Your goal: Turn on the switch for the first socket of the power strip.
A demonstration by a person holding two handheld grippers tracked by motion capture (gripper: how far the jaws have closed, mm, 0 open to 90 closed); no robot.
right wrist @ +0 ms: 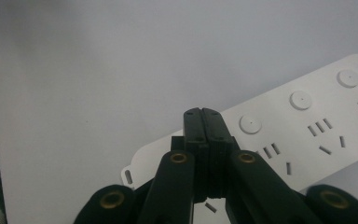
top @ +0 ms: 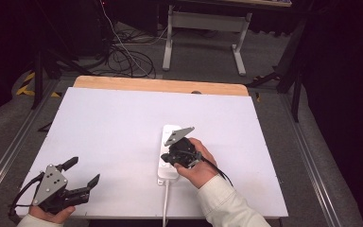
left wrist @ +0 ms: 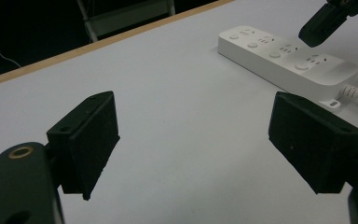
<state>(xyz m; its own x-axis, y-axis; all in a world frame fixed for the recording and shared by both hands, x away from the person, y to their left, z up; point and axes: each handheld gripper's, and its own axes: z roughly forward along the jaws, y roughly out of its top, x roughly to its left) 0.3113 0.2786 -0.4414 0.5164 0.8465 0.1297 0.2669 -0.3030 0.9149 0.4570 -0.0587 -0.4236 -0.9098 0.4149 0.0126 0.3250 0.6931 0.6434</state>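
Hovering over the white power strip [top: 169, 153], our right gripper [right wrist: 202, 114] has its jaws pressed flat together with nothing between them, tip aimed down at the strip's near end. The strip lies lengthwise at mid-table on the white sheet [top: 113, 132], its cord [top: 165, 203] running back toward our edge. From the right gripper view we count round switch buttons [right wrist: 250, 123] beside each socket group; the closed tip sits just short of the nearest one (contact we cannot confirm). We judge the work to be pressing a switch with the closed jaws, and it looks barely begun: the approach is nearly done, while the press itself is not yet visible. Our left gripper [top: 82, 172] rests at the table's near left corner, well apart from the strip, jaws spread wide and empty.
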